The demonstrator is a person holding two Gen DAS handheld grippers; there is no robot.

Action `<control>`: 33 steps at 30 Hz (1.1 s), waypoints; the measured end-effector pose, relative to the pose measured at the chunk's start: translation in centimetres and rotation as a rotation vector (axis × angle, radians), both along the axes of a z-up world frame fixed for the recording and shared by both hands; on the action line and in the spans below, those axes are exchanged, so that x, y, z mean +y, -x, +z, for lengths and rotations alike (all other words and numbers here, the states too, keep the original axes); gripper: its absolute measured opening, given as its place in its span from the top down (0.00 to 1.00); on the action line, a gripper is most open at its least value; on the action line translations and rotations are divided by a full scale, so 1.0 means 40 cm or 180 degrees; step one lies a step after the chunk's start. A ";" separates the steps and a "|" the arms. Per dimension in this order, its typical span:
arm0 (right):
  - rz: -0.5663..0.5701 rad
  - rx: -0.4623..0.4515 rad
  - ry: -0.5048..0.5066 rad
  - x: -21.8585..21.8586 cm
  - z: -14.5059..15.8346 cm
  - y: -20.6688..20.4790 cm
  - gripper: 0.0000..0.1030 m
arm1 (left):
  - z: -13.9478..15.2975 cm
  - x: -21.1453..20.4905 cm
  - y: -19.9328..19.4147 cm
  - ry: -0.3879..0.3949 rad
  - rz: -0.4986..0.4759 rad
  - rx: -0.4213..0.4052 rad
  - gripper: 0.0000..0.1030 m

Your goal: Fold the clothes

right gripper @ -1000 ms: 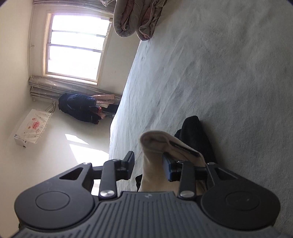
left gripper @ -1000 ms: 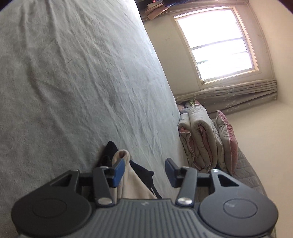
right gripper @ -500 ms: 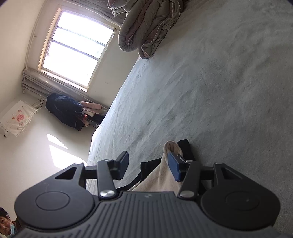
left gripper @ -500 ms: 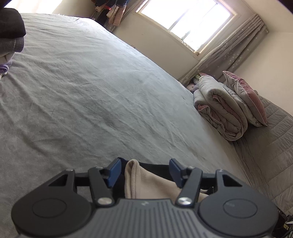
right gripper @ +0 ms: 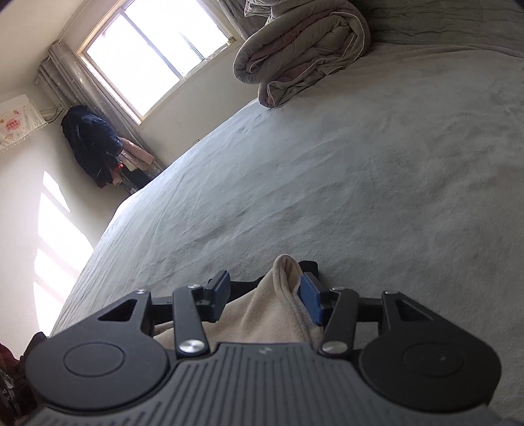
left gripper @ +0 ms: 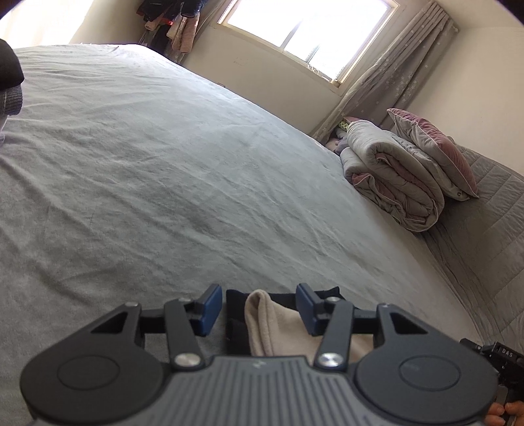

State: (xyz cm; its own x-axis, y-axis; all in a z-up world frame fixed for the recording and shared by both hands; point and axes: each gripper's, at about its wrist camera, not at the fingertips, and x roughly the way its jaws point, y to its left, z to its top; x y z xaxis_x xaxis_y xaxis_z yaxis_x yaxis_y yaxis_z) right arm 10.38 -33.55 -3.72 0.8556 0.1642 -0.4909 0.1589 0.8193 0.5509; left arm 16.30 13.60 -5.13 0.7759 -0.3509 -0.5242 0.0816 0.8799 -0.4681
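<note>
Left tool point(left gripper: 258, 308): blue pads spread wide, released; a fold of garment stands in the gap, touching neither pad that I can see.
Right tool point(right gripper: 267, 296): jaws apart, not clamped; the cloth leans against the right-hand pad only, the other pad clear of it.
Garment point(left gripper: 278, 327): black outside with a beige fleece lining point(right gripper: 281, 295) — bunched up between the fingers of both tools, at the near edge of the bed. Black edge shows past the fleece on either side in the left wrist view. Whether it rests on the sheet or is lifted off it, I cannot tell.
Bed point(left gripper: 163, 164): grey sheet, lightly creased, bare across the middle beyond the garment.
Rolled quilt point(left gripper: 393, 183): grey with pink lining, at the far side of the bed, well apart from the garment; also seen in the right wrist view point(right gripper: 301, 49).
Pillow point(left gripper: 435, 150): grey and mauve, leaning on the quilt.
Window point(left gripper: 304, 29): bright, on the wall beyond the bed; grey curtain point(left gripper: 393, 75) beside it.
Hanging clothes point(right gripper: 95, 144): dark coat and pale items, in the corner past the bed — beside the window.
Dark folded items point(left gripper: 9, 85): at the bed's left edge, cropped by the frame.
Fingertips point(left gripper: 504, 413): a person's, at the bottom right corner.
</note>
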 end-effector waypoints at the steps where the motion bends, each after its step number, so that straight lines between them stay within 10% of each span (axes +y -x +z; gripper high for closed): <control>1: 0.0011 0.0008 0.0133 0.009 -0.001 -0.002 0.49 | -0.006 -0.008 -0.006 -0.0053 -0.0010 -0.0005 0.51; 15: 0.0057 0.0054 0.1129 0.061 -0.053 -0.042 0.54 | -0.042 -0.104 -0.016 -0.0713 -0.0153 -0.0151 0.76; 25: 0.0206 0.0048 0.1303 0.080 -0.058 -0.085 0.54 | -0.052 -0.093 -0.040 -0.0501 -0.0053 0.0036 0.81; 28: 0.0256 0.0001 0.1283 0.080 -0.079 -0.088 0.84 | -0.043 -0.099 -0.029 -0.0487 -0.0011 -0.0055 0.91; 33: 0.0073 -0.0236 0.1386 0.087 -0.079 -0.055 0.88 | -0.008 -0.110 0.007 -0.0566 0.0107 -0.0432 0.92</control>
